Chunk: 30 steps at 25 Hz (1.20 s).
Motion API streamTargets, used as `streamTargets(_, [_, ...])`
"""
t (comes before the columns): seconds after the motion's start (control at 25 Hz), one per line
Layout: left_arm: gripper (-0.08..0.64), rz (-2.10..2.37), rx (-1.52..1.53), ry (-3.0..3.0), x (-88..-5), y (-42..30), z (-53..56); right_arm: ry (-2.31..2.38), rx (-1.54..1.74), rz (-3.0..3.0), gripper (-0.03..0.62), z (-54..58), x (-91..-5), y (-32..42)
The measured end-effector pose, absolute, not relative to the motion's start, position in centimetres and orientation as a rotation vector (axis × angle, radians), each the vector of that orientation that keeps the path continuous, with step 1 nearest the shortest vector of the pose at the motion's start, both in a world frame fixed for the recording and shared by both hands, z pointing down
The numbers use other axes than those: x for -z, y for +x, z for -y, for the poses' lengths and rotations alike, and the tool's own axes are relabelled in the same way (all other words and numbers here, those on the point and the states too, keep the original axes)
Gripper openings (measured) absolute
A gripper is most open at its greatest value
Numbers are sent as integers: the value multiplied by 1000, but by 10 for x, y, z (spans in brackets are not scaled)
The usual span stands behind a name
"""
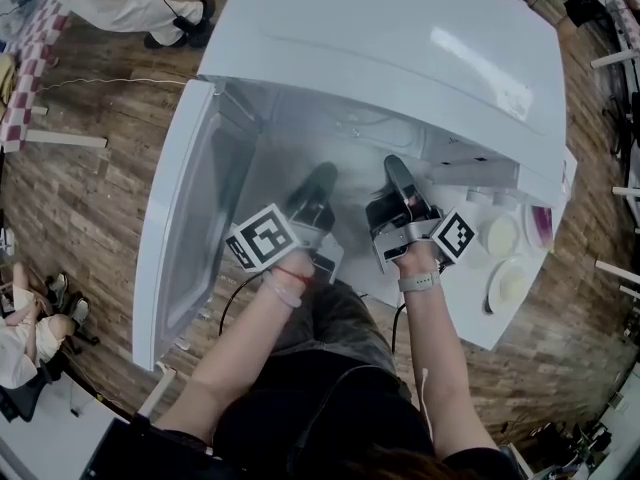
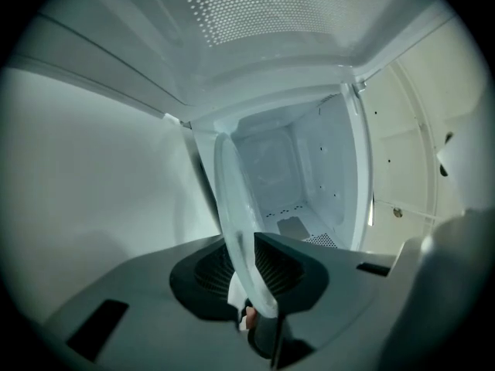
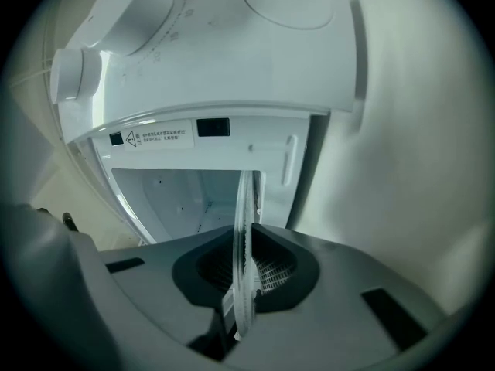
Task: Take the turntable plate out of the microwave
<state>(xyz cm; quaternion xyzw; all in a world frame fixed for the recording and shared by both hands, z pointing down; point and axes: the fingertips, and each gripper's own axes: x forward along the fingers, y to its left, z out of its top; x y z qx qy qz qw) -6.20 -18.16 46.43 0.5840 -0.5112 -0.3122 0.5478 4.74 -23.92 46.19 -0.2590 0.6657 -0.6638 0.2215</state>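
Glass rim of turntable plate [image 2: 232, 199] sits pinched in left gripper [image 1: 318, 186] and right gripper [image 1: 397, 176].

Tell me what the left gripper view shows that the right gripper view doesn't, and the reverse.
Only the left gripper view: the open door's perforated screen. Only the right gripper view: the control knob and the warning label. Both: the microwave cavity and the turntable plate, seen edge-on, with the left gripper and right gripper each shut on its rim.
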Motion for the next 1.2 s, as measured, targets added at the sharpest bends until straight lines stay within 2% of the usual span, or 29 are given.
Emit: streamTargets(1.2, [52,1235,849,1377,-458,-85,174,-643,1866,-1794,40,205,-461,58])
